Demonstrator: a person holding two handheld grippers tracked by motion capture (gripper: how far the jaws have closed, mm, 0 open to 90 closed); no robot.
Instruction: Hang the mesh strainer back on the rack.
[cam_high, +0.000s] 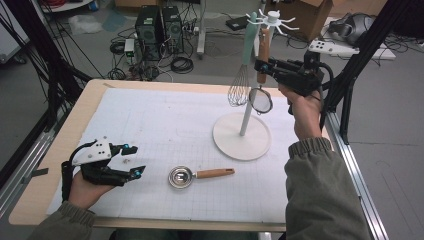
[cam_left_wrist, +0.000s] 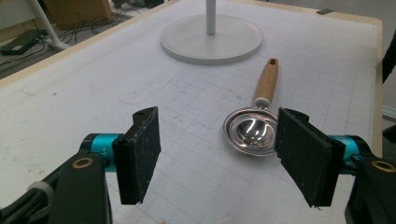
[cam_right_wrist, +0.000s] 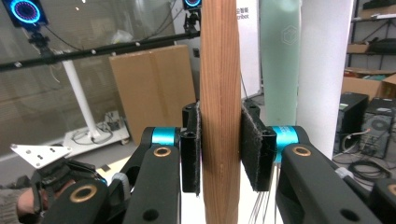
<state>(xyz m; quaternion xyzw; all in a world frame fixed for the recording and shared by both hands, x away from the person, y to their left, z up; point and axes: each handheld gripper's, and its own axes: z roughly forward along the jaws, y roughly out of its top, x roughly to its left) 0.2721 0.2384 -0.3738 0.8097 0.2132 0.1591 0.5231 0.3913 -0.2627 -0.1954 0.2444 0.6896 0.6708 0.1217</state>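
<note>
A white hook stand (cam_high: 242, 136) rises at the table's back right. A whisk (cam_high: 239, 90) with a mint handle (cam_right_wrist: 279, 56) hangs from it. Beside the whisk hangs a small round strainer (cam_high: 260, 100), and my right gripper (cam_high: 260, 66) is shut on its upright wooden handle (cam_right_wrist: 219, 70), both pads pressing its sides (cam_right_wrist: 220, 149). A metal scoop (cam_high: 181, 177) with a wooden handle lies flat on the mat near the front. My left gripper (cam_high: 135, 160) rests at the front left, open, with nothing between its pads (cam_left_wrist: 220, 154); the scoop (cam_left_wrist: 250, 133) lies just ahead of them.
A white gridded mat (cam_high: 165, 125) covers the wooden table. The stand's round base (cam_left_wrist: 211, 39) sits beyond the scoop. Computer towers (cam_high: 159, 30), cables and cardboard boxes stand on the floor behind the table. Black frame posts flank both sides.
</note>
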